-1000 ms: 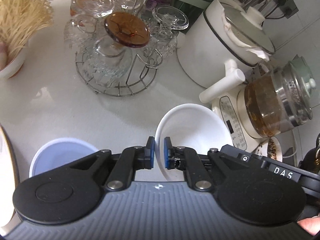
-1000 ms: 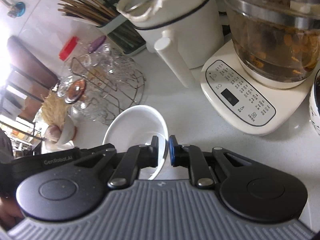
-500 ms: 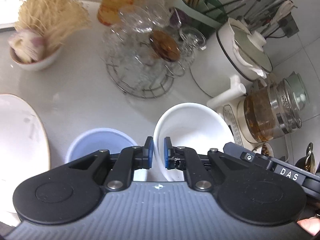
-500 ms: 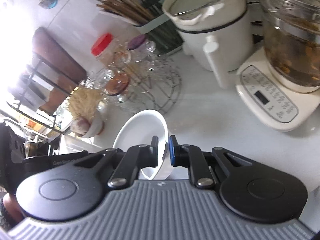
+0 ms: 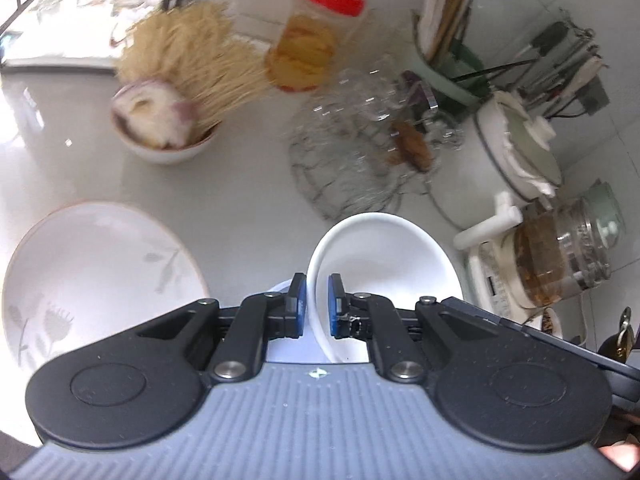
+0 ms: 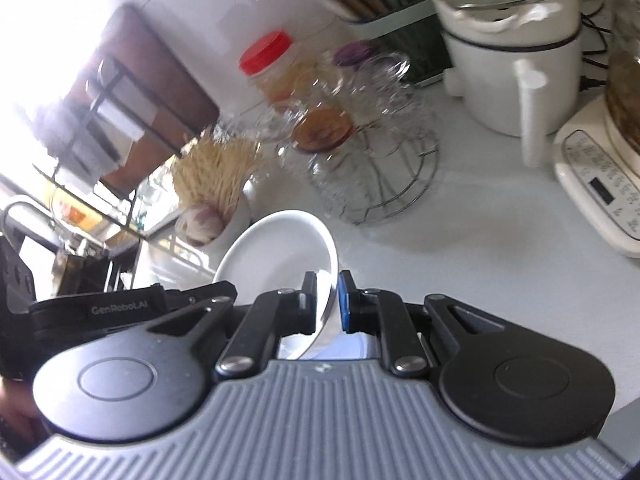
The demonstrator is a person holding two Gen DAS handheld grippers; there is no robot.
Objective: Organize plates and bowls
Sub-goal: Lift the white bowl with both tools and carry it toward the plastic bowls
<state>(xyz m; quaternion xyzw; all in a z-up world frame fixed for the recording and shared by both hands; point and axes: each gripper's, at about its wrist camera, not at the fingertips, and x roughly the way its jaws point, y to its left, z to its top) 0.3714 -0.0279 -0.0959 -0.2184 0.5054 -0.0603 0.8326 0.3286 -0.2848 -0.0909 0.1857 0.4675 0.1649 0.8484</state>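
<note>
A plain white bowl hangs tilted above the counter, held from both sides. My left gripper is shut on its left rim. In the right wrist view the same bowl shows with my right gripper shut on its right rim. A pale blue bowl lies under the white one, mostly hidden behind the fingers; a strip of it also shows in the right wrist view. A large white plate with a grey leaf pattern rests on the counter at the left.
A small bowl of dry noodles and garlic stands at the back left, with a red-lidded jar behind it. A wire rack of glass cups stands mid-counter. A white electric pot and a glass kettle stand right.
Both grippers have carried the white bowl back and leftwards, a little higher. The appliances have receded, the large plate has come into full view, and the blue bowl has slipped under the fingers.
</note>
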